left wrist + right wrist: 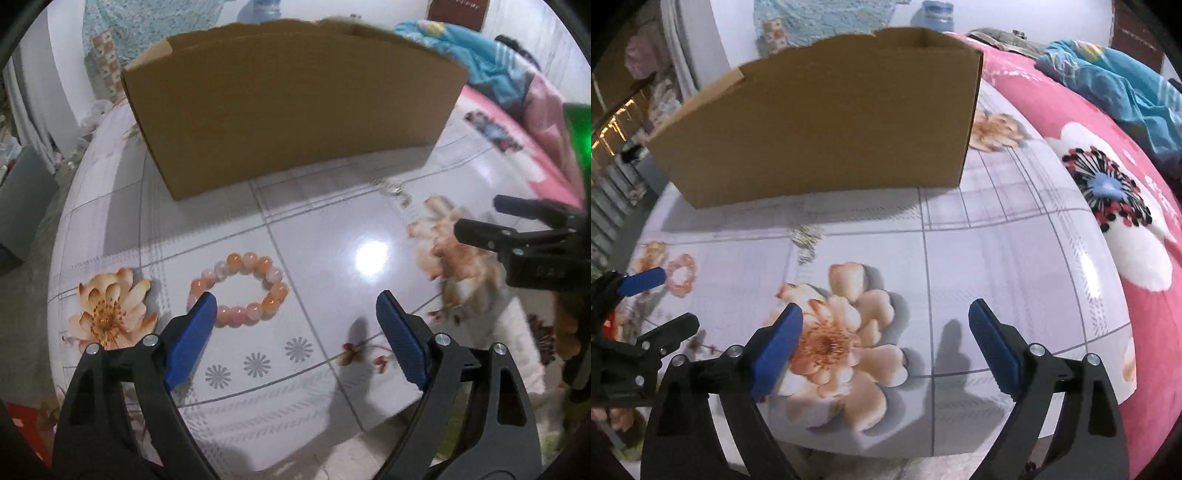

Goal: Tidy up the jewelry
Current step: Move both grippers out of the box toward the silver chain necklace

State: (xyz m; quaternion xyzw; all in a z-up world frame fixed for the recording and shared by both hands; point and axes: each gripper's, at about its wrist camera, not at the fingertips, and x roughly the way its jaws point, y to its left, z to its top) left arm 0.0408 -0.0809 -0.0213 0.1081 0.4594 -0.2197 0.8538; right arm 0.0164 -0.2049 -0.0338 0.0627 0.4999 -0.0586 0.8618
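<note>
**tableguy:** what am I looking at on your feeds?

**me:** Biggest thing first: I've got a table [317,236] with a glossy cloth on it, pale grey grid with peach flowers printed all over. Off to my right there's a pink blanket [1071,122] with a white flower pattern, and a blue bundle of cloth [1115,85] lying on top of it further back.

**tableguy:** and the brown thing?

**me:** A cardboard box [291,107], standing on the far part of the table, top open, plain side facing me. It fills most of the upper half of both views.

**tableguy:** grippers?

**me:** My left gripper [295,314] hangs over the near part of the table, jaws spread wide, nothing between them. My right gripper [884,325] is the same: wide apart and empty, over one of the big printed flowers. Each one pokes into the edge of the other's camera.

**tableguy:** so where's the jewelry?

**me:** A bead bracelet [240,288], orange and pink beads, lies flat on the cloth just in front of my left gripper's left finger, whose blue tip overlaps the ring's near edge in that view. I can't tell if they're touching. Then there's a small silvery chain [807,236] bunched up on the cloth close in front of the box, well apart from the bracelet. It's too blurry to make out more.
</note>
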